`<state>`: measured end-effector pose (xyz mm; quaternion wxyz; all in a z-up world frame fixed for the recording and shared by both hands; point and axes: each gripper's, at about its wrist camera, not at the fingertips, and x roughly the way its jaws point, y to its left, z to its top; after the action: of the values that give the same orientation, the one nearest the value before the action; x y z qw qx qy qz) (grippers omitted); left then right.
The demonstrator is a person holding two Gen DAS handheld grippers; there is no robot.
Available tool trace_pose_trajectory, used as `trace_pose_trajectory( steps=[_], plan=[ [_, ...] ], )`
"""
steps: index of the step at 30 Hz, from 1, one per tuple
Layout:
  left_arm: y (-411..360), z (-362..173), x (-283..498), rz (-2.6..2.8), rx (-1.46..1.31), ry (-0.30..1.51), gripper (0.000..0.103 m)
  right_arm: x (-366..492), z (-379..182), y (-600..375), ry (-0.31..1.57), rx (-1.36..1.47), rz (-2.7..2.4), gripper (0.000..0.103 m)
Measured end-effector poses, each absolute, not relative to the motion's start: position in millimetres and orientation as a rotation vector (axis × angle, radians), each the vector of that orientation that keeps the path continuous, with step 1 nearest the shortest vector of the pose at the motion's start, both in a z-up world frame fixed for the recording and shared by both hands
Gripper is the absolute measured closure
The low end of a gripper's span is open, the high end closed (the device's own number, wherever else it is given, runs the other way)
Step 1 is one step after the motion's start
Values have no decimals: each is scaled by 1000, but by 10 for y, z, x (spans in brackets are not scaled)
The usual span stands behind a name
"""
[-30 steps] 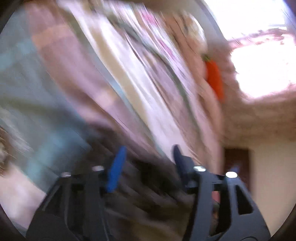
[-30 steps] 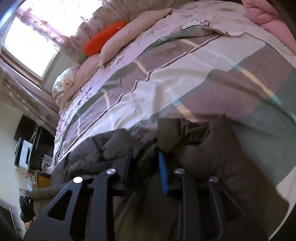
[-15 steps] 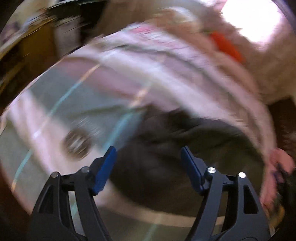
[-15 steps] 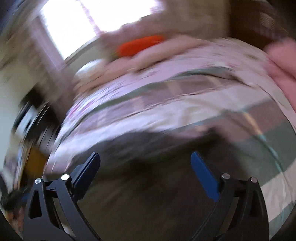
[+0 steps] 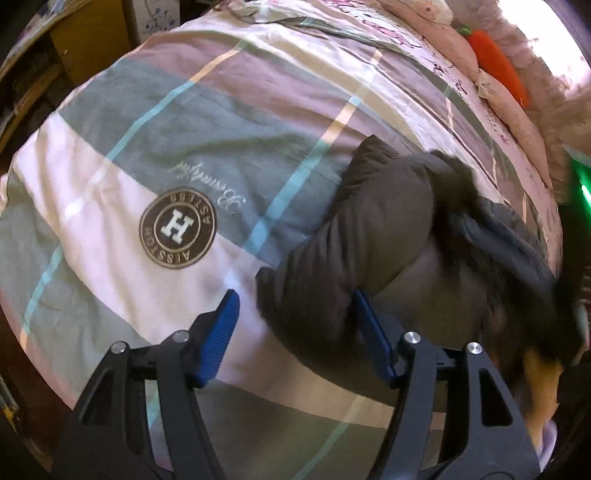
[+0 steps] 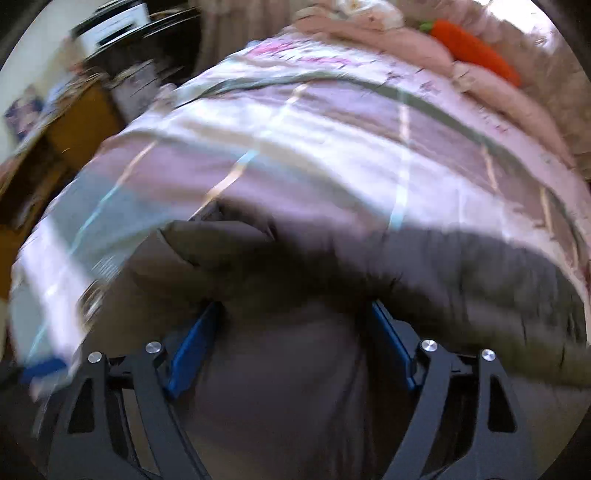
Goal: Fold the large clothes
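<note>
A dark grey padded garment (image 5: pixel 373 236) lies bunched on a striped bed cover (image 5: pixel 192 122). One puffy sleeve end reaches toward my left gripper (image 5: pixel 295 306), which is open, its blue pads either side of the sleeve end and not closed on it. In the right wrist view the same garment (image 6: pixel 295 317) fills the lower frame, blurred. My right gripper (image 6: pixel 295 314) is open, its blue pads spread over the grey fabric, holding nothing.
The bed cover has a round "H" logo (image 5: pixel 178 228) at the left. Pink pillows (image 5: pixel 458 40) and an orange carrot plush (image 5: pixel 498 68) lie at the bed head. Wooden furniture (image 5: pixel 85 40) stands beside the bed; a black appliance (image 6: pixel 110 26) sits beyond.
My right gripper has let go of the grey garment and opened wide. Both grippers have swung round; the left now faces down the bed with the sleeve end between its open pads.
</note>
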<state>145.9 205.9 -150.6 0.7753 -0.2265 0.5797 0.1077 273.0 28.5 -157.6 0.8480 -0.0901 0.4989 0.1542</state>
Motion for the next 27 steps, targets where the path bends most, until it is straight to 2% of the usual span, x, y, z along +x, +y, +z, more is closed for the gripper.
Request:
trace_pose_trajectory(
  steps=[3, 6, 11, 16, 20, 25, 26, 27],
  plan=[
    [2011, -1529, 1514, 215, -448, 1260, 37, 3130, -1713, 218, 1034, -143, 263, 20],
    [1959, -1555, 1558, 208, -395, 1271, 37, 3218, -1563, -10, 997, -4, 283, 21],
    [1812, -1344, 1547, 185, -330, 1192, 37, 2571, -813, -525, 838, 217, 433, 21],
    [1368, -1023, 1518, 69, -235, 1065, 34, 1771, -606, -1341, 797, 203, 293, 20],
    [898, -919, 1490, -3, -121, 990, 34, 1328, -793, -1919, 791, 161, 123, 20],
    [502, -938, 1482, -45, -13, 955, 31, 1533, -1258, -2284, 876, 175, 53, 20],
    [435, -949, 1489, -57, 7, 955, 31, 1629, -1315, -2284, 890, 173, 47, 17],
    [391, -959, 1490, -63, 19, 953, 30, 1801, -1390, -2247, 912, 163, 44, 11]
  ],
)
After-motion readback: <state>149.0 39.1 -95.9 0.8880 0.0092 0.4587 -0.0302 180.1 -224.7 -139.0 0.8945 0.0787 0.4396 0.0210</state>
